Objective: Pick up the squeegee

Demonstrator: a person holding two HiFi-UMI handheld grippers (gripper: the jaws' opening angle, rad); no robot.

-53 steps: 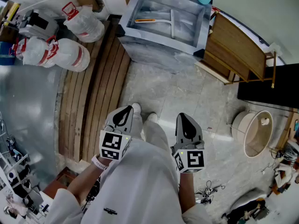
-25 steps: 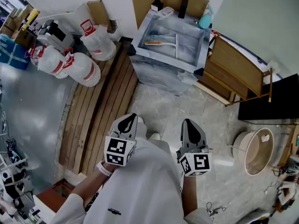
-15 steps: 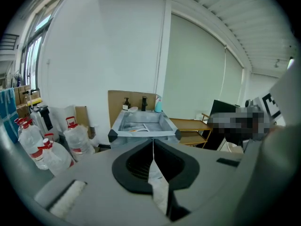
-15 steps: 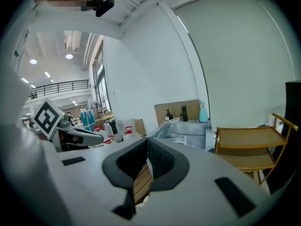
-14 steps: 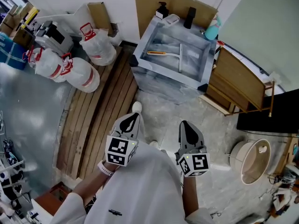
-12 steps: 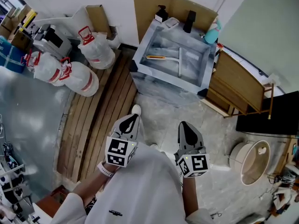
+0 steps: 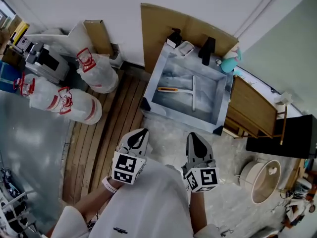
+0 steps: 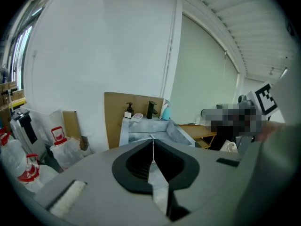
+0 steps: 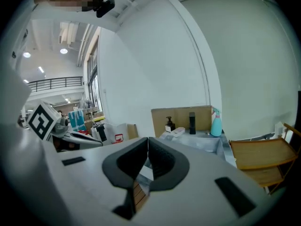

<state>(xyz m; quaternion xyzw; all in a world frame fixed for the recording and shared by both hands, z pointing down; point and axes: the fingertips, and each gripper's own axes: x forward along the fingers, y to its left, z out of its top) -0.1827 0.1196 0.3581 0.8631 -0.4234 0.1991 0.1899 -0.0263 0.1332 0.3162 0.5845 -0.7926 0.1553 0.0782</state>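
Observation:
The squeegee, with an orange handle and a pale blade, lies flat inside the grey sink basin against the far wall. My left gripper is shut and empty, held in front of me well short of the sink's near edge. Beside it my right gripper is also shut with nothing in it. In the left gripper view the shut jaws point toward the sink. The right gripper view shows its shut jaws aimed at the sink too. The squeegee is hidden in both gripper views.
A black tap, soap pump, soap dish and teal spray bottle stand along the sink's back. White sacks lie on wooden slats at left. A wooden rack stands right of the sink, a round bin beyond it.
I have walked toward the sink, which now sits nearer and more central in the head view. Both grippers stayed shut and side by side in front of me.

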